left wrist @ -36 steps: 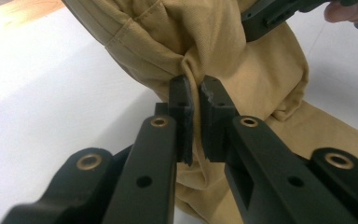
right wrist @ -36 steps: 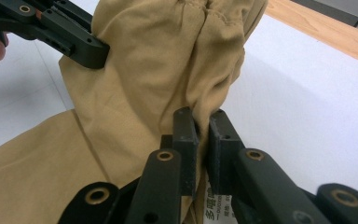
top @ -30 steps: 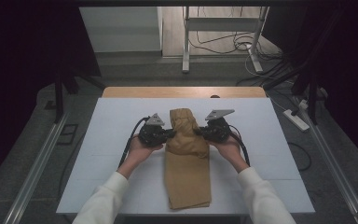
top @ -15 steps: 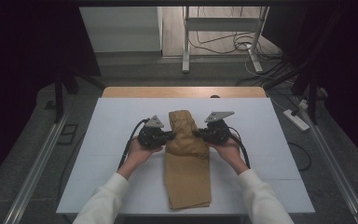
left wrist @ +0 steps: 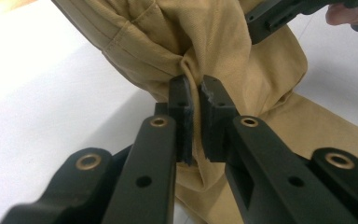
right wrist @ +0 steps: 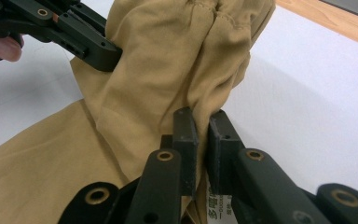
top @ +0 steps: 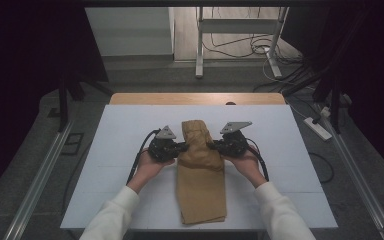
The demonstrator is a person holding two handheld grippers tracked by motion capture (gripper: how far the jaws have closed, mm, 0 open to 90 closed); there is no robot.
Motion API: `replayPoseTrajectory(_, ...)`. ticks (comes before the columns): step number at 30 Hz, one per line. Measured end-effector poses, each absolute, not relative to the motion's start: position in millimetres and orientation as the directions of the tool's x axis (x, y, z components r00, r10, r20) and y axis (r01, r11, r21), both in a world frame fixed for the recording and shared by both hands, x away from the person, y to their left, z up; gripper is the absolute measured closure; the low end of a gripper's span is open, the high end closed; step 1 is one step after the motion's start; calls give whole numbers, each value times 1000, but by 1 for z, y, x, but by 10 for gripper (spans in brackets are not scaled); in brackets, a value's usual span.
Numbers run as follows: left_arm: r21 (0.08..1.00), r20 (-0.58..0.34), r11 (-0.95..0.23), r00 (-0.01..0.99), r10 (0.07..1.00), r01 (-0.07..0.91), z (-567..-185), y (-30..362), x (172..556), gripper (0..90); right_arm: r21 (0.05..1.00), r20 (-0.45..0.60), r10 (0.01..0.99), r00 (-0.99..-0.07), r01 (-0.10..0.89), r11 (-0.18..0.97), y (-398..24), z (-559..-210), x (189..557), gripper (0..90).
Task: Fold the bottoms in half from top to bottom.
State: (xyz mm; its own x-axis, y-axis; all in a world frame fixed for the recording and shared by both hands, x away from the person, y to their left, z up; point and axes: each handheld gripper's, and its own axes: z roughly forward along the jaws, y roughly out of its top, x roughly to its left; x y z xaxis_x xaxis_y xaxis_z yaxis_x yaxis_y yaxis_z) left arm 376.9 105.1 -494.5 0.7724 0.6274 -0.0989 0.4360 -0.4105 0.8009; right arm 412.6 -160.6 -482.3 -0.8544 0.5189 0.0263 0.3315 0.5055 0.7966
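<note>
White table, wooden edge strip at far side. Tan trousers lie lengthwise on it, between the two grippers; far end is bunched and raised at jaw level, the rest spreads flat toward the person. Left gripper jaws nearly closed, pinching a fold of the trousers' left edge. Right gripper jaws nearly closed, clamping the right edge fold, white label just below the jaws. Each gripper faces the other across the cloth.
</note>
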Motion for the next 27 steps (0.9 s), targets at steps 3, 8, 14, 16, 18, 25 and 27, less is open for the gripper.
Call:
replayPoseTrajectory(3, 800, -101, -411, 773, 626, 437, -494, 105, 376, 832, 800, 33, 518, -854, 334, 499, -161, -483, 412, 829)
replayPoseTrajectory(8, 799, -103, -411, 773, 625, 439, -495, 105, 374, 832, 798, 24, 518, -855, 329, 506, -161, -482, 409, 829)
replayPoseTrajectory(14, 798, -104, -414, 776, 622, 438, -494, 105, 372, 832, 799, 26, 513, -858, 326, 505, -162, -483, 405, 828)
replayPoseTrajectory(16, 798, -102, -415, 777, 621, 437, -494, 105, 370, 832, 800, 28, 513, -858, 327, 504, -162, -483, 404, 828)
replayPoseTrajectory(18, 797, -97, -419, 777, 622, 435, -494, 105, 369, 832, 800, 26, 511, -859, 325, 505, -163, -483, 403, 828)
replayPoseTrajectory(25, 795, -104, -420, 780, 617, 438, -495, 105, 364, 831, 796, 21, 503, -864, 318, 514, -162, -482, 395, 828)
replayPoseTrajectory(27, 794, -103, -422, 781, 616, 438, -495, 106, 363, 830, 795, 17, 502, -865, 316, 517, -162, -482, 393, 828)
